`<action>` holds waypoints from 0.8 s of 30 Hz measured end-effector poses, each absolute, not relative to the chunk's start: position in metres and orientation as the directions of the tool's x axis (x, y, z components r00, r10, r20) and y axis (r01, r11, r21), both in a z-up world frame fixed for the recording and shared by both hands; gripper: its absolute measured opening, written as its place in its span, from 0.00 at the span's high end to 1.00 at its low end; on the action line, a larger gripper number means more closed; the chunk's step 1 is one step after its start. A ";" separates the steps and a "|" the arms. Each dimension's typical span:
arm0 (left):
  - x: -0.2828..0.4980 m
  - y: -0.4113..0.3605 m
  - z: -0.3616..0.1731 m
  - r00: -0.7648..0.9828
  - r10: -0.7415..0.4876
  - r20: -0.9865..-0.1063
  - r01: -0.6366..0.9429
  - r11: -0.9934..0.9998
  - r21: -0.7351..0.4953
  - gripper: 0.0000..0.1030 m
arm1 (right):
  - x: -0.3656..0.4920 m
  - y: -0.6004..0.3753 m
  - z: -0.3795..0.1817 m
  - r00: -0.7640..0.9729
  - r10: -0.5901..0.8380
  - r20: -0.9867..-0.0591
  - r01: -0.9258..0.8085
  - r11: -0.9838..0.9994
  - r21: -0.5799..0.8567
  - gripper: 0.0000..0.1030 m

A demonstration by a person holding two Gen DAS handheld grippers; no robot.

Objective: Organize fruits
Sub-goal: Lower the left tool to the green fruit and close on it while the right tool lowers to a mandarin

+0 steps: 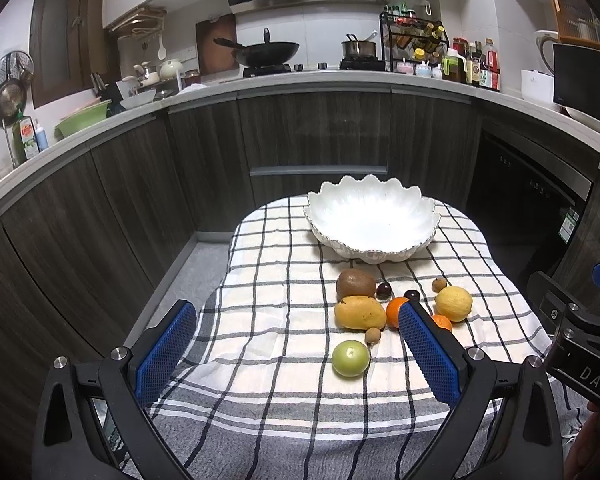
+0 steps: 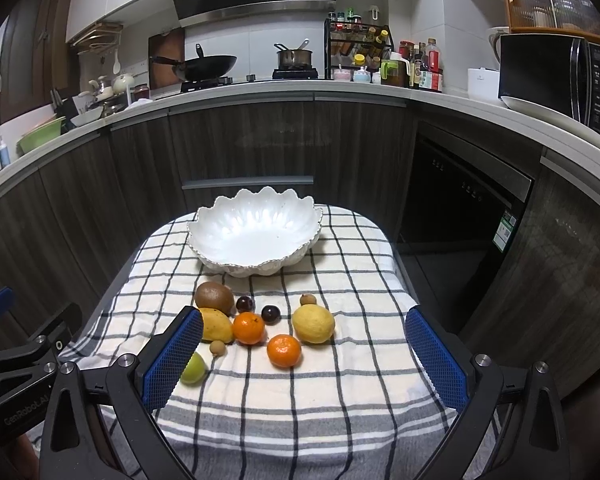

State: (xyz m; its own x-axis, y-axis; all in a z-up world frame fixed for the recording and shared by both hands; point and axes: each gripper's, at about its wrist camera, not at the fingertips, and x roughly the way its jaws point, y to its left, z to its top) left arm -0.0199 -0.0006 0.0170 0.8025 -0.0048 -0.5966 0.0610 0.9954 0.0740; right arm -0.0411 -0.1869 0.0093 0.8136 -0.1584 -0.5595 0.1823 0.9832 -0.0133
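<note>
We are at the very start: the white scalloped bowl [image 2: 256, 236] sits empty at the far end of the checked cloth [image 2: 340, 380], and all the fruit lies loose in a cluster just in front of it. We hold the left gripper [image 1: 296, 348] and the right gripper [image 2: 304, 356] above the near edge of the cloth, both with jaws wide apart and gripping nothing. Of the 2 tangerines, the nearer tangerine [image 2: 284, 350] lies closest to our right gripper. The next move, we judge, is lowering over it, closing gently, then carrying it into the bowl.
</note>
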 end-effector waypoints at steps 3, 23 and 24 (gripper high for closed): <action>-0.015 -0.003 0.010 0.781 -0.013 -0.624 0.074 0.995 0.072 0.00 | -0.037 -0.189 0.005 0.802 -0.168 -0.573 0.188 0.982 -0.024 0.01; 0.041 -0.017 -0.065 0.684 -0.036 -0.729 0.138 0.987 0.081 0.00 | 0.019 -0.197 -0.058 0.719 -0.175 -0.673 0.180 0.982 -0.063 0.01; 0.044 -0.017 -0.070 0.675 -0.038 -0.737 0.141 0.987 0.078 0.00 | 0.022 -0.198 -0.062 0.713 -0.172 -0.680 0.178 0.982 -0.062 0.01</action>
State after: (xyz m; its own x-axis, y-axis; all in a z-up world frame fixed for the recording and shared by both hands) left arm 0.0444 -0.0169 -0.0705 0.6749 -0.0381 -0.7369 0.1411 0.9869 0.0781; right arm 0.0218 -0.1976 -0.0624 0.7131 -0.1725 -0.6795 0.1784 0.9820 -0.0620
